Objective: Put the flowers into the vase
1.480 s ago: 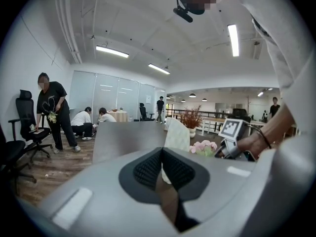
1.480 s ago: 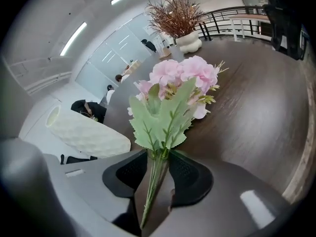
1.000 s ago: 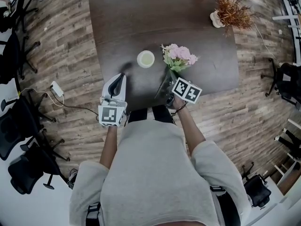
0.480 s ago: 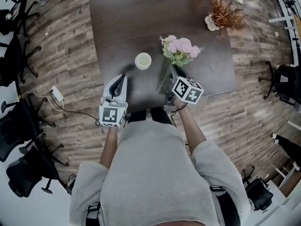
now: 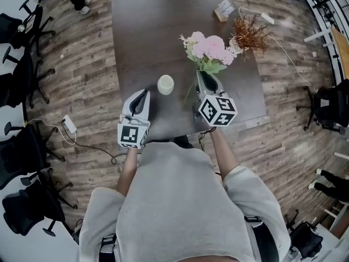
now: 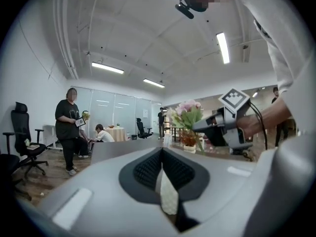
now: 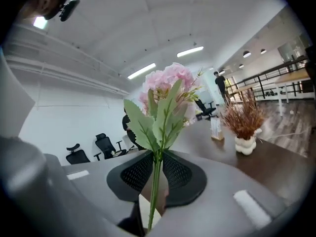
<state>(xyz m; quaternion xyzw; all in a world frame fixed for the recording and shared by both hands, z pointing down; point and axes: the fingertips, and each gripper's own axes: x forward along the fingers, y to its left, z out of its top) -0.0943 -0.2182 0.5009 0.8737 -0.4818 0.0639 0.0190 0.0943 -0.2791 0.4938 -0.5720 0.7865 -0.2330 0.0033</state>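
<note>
A bunch of pink flowers (image 5: 210, 49) with green leaves is held off the dark table (image 5: 163, 21) by its stems. My right gripper (image 5: 206, 76) is shut on those stems; in the right gripper view the stems (image 7: 156, 181) run up between the pads to the blossoms (image 7: 165, 88). A small pale round vase (image 5: 166, 84) stands on the table between the two grippers. My left gripper (image 5: 143, 94) hovers just left of the vase, shut with nothing in it. In the left gripper view its closed pads (image 6: 162, 157) point toward the flowers (image 6: 186, 115) and the right gripper (image 6: 227, 127).
A dried brown plant in a white pot (image 5: 248, 34) (image 7: 243, 120) and a small box (image 5: 224, 8) stand at the table's far right. Office chairs (image 5: 22, 146) and a power strip with cable (image 5: 69, 125) are on the wooden floor. A person (image 6: 69, 127) stands beyond the table.
The right gripper has risen with the flowers, and the bunch now stands more upright, farther over the table. The left gripper has lifted slightly.
</note>
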